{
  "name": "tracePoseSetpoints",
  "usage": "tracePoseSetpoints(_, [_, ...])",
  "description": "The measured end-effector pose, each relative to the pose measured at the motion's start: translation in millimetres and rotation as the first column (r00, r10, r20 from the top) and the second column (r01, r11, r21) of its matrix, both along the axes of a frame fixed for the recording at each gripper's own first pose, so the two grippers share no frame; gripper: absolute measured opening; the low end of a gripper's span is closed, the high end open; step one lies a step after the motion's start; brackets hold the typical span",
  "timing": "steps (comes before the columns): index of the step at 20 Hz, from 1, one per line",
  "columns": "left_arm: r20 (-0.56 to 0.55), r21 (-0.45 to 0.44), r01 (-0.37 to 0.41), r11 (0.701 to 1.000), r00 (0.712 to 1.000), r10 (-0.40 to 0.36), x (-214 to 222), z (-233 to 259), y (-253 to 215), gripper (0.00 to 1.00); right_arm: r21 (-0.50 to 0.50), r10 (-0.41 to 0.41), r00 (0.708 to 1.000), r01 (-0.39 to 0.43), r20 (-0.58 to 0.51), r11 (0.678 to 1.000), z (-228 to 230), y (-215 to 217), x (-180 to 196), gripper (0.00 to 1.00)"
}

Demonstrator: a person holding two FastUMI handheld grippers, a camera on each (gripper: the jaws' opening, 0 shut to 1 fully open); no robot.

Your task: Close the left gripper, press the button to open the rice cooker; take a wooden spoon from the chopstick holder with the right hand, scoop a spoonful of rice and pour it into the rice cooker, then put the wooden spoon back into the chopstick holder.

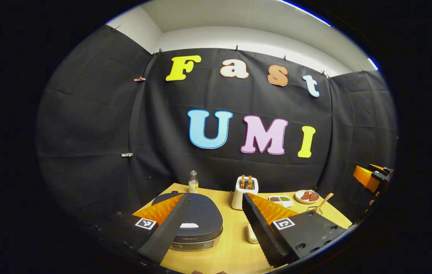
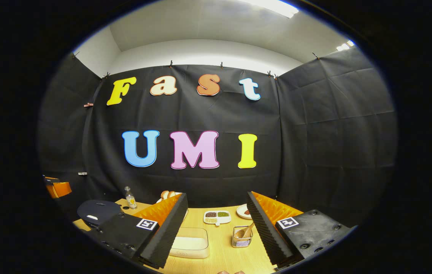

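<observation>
Both the left gripper (image 1: 216, 224) and right gripper (image 2: 216, 228) hung open above the table (image 2: 219, 255), the rice cooker (image 1: 197, 220) shut below the left, while the light, stiff wooden spoon (image 2: 247, 230), probably best pinched by its handle, stood in the chopstick holder (image 2: 242, 239).

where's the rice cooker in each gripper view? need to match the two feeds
Left gripper view: the rice cooker sits low and left of centre, lid shut, partly behind that gripper's left finger.
Right gripper view: the rice cooker is at the lower left edge, beyond that gripper's left finger.
Shared landmark: the small bottle stands just behind the cooker, towards the wall.
</observation>
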State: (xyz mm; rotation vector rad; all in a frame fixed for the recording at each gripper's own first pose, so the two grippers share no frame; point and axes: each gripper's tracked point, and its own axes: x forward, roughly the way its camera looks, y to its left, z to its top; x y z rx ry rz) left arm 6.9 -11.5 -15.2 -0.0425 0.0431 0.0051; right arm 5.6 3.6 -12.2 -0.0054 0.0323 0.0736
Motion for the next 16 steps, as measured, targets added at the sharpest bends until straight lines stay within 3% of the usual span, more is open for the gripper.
tracePoseSetpoints(7, [-0.008, -0.006, 0.03, 1.0, 1.0, -0.03, 2.4, -5.1, -8.0, 0.95, 0.016, -0.001, 1.0, 0.001, -0.014, 1.0, -2.7, 0.2, -2.0, 0.98])
tracePoseSetpoints(16, [-0.099, -0.047, -0.032, 0.998, 0.995, 0.028, 9.1, -29.7, 54.6, 0.93, -0.003, 0.0, 1.0, -0.001, -0.022, 1.0, -4.2, 8.7, -15.3, 0.98])
